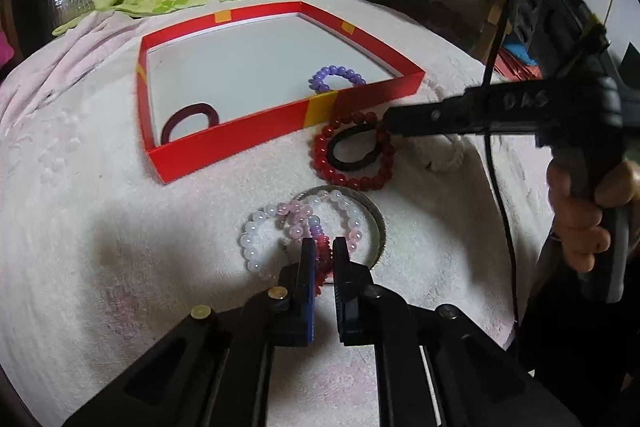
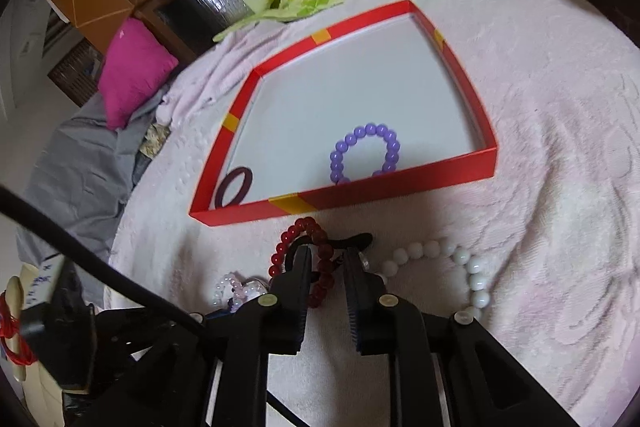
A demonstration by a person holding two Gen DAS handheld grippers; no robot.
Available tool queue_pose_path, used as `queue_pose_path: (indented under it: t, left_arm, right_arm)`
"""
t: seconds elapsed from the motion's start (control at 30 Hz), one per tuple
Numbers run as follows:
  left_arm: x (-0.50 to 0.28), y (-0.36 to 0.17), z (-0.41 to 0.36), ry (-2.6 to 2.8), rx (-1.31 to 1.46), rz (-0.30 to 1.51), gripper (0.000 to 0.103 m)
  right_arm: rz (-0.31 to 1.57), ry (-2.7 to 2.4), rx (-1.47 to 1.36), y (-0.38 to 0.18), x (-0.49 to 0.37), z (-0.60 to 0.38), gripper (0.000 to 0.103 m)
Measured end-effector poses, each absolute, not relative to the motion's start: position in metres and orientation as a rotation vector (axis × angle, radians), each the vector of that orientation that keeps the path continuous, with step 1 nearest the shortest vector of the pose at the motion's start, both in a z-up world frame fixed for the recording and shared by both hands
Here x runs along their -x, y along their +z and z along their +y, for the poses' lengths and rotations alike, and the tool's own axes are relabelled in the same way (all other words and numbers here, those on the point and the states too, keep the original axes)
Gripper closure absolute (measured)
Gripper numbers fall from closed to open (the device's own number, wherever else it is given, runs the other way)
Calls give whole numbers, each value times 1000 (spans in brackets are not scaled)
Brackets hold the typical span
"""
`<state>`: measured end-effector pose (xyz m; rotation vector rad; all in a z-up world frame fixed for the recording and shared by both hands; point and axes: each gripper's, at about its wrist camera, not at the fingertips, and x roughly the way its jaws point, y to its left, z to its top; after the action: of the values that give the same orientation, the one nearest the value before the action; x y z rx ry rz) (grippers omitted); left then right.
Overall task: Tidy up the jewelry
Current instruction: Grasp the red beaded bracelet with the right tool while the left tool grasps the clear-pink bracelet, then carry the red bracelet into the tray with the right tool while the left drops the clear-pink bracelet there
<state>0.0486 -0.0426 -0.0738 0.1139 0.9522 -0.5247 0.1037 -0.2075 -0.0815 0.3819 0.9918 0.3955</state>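
Just before the red tray (image 1: 248, 137), left gripper (image 1: 321, 247) pinches the dark-red bead bracelet (image 1: 323, 259); right gripper (image 2: 326, 251), slightly parted, straddles the red bead bracelet (image 2: 298, 227). Pickup step; next, lift into tray.

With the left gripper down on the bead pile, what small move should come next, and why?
Probably lift the left gripper straight up: its jaws look shut on the dark pink bracelet, and the red box, which already holds the purple bracelet, lies just beyond.
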Motion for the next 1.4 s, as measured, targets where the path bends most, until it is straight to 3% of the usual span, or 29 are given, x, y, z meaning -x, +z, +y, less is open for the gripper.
queue_pose_path:
  t: [0.27,0.33,0.4,1.4]
  left_arm:
    - [-50,-60,-27,-524,-48,904,95]
    - [-51,-57,-22,-518,-31,895,95]
    - [-55,-53,-16,-509,-3,885,96]
    - [-70,-7,12,-608,217,719,96]
  right_arm:
    - [1004,367,-259,-91,-106,-182,85]
    - [997,353,-222,-91,-104,-179,92]
    - [981,337,-196,-89,-102,-180,92]
    - [662,454,-469,-22,-90,-232,92]
